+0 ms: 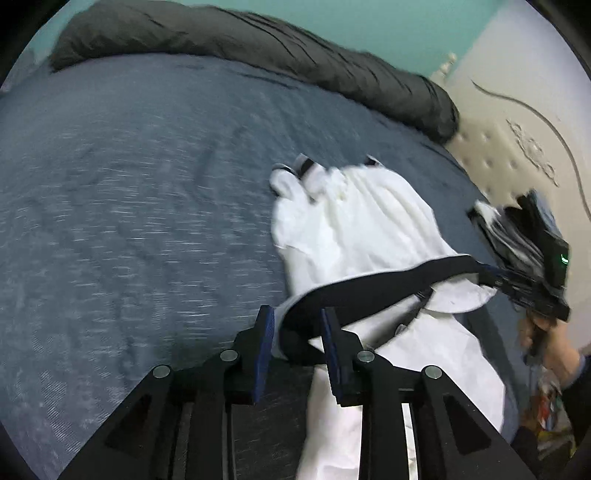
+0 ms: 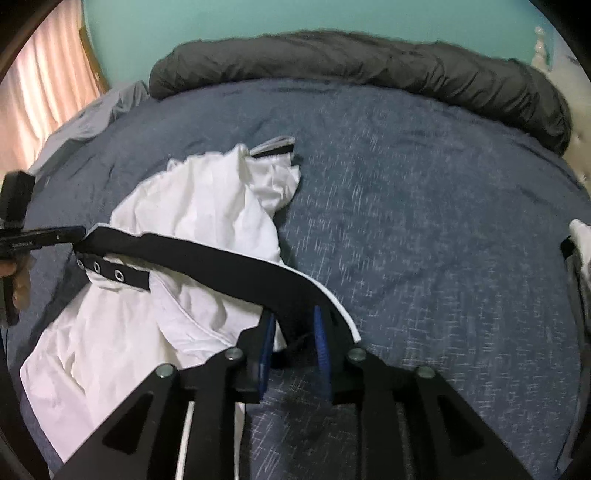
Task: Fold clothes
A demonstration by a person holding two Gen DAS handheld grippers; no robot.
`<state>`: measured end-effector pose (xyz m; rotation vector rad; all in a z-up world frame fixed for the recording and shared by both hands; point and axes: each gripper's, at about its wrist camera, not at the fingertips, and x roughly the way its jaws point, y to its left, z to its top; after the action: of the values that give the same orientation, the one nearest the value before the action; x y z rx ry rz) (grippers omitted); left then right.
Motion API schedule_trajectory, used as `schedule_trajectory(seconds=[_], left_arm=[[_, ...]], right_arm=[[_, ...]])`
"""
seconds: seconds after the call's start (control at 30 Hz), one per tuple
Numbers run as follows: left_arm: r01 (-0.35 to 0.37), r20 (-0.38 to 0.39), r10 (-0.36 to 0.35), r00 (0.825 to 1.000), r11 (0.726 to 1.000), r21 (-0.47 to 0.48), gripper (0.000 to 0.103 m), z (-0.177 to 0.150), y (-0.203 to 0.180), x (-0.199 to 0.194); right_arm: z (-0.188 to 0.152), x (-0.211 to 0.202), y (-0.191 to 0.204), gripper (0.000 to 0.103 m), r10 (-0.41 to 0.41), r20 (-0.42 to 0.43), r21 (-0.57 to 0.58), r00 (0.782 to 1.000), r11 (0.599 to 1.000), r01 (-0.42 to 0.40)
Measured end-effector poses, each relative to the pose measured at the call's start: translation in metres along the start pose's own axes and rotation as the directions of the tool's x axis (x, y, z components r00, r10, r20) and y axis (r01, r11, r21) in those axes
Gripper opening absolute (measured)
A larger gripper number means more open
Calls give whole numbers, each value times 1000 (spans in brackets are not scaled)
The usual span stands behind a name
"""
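The left gripper point(image 1: 297, 332) pinches one end of the black waistband point(image 1: 373, 284) between its blue pads point(image 1: 264, 354), and the right gripper point(image 2: 293, 339) pinches the other end, so the band runs taut between them above the bed point(image 1: 129, 184). Below it the white garment point(image 1: 351, 229) trails down onto the dark blue bedcover, its far end bunched and wrinkled on the cloth. Only the right wrist view shows a short black strap with metal eyelets point(image 2: 110, 271) hanging off the band near the left gripper, a pink curtain point(image 2: 44, 88) at the left edge, and some pale thing point(image 2: 580, 236) at the bed's right edge, too cropped to name. Only the left wrist view shows the cream tufted headboard point(image 1: 517, 147) and the person's hand point(image 1: 550, 343) on the right gripper's handle. In both, a rolled dark grey duvet point(image 2: 369, 62) lies along the far side under a teal wall point(image 2: 258, 18). Motion blur smears the bedcover in the left view.
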<state>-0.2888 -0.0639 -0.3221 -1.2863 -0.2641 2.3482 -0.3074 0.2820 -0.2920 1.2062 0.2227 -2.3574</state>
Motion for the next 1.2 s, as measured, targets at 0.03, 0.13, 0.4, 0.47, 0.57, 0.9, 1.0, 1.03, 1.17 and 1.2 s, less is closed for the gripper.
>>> schedule_trajectory(seconds=[0.03,0.13,0.4,0.47,0.57,0.9,1.0,1.03,1.17,1.2], left_arm=[[-4,9,4,1000,1000,-9,28,-3,3,-1],[5,31,-3,1000,999,-46,28,-14,10,-2],[76,87,-66,994,991,-113,28,-32,18,-1],[96,97,-84,992,989,-117,28,-35,19,-2],[116,101,-103,990,984,-134,28,-37,22,-2],[147,115,-129,985,976,-158,27,-27,21,-6],[147,106,-132,986,978,-146,27,-25,18,-5],[149,101,-135,986,978,-148,27,-25,19,-3],[157,91,-143,985,975,-160,17,-26,22,0],[157,92,-144,985,974,-161,16,-26,22,0]], right_arm=[[1,-4,4,25,-6,12,-13,1000,1000,6],[7,-14,18,28,-5,40,-49,999,999,7],[28,8,93,30,79,36,-183,996,981,-71],[30,17,113,30,101,25,-208,995,974,-94],[34,35,142,30,104,0,-260,995,960,-100],[35,63,188,30,71,-19,-344,997,936,-73],[32,67,200,30,46,-9,-392,999,919,-46],[30,68,205,30,36,-6,-415,999,909,-35],[28,76,215,30,5,-11,-466,1000,884,-10],[28,78,217,30,-1,-11,-475,1000,880,-4]])
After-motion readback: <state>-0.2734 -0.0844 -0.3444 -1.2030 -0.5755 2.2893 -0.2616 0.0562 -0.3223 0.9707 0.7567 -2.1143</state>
